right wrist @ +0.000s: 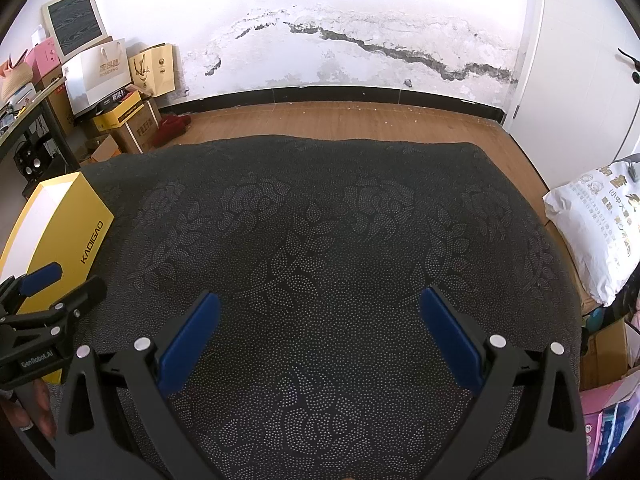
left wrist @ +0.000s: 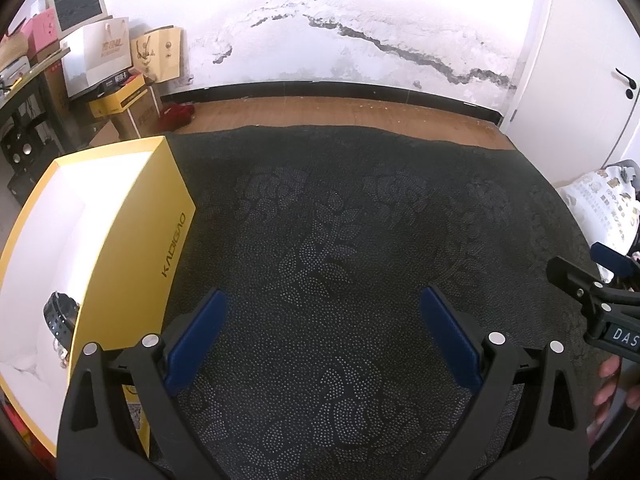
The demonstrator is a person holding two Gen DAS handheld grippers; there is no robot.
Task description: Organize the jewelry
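A yellow box [left wrist: 132,240] with a white inside stands open at the left of the dark patterned cloth [left wrist: 340,240]. A black studded bracelet [left wrist: 60,314] lies inside it, with a thin chain-like piece [left wrist: 62,354] beside it. My left gripper [left wrist: 324,304] is open and empty over the cloth, just right of the box. My right gripper [right wrist: 320,308] is open and empty over the cloth's middle. The box shows at the far left in the right wrist view [right wrist: 60,224]. Each gripper shows at the edge of the other's view.
Paper bags and cardboard boxes [left wrist: 120,68] stand at the back left by the wall. A white printed sack [right wrist: 600,232] lies right of the cloth. A wooden floor strip [right wrist: 340,124] and a white door [right wrist: 580,60] lie beyond.
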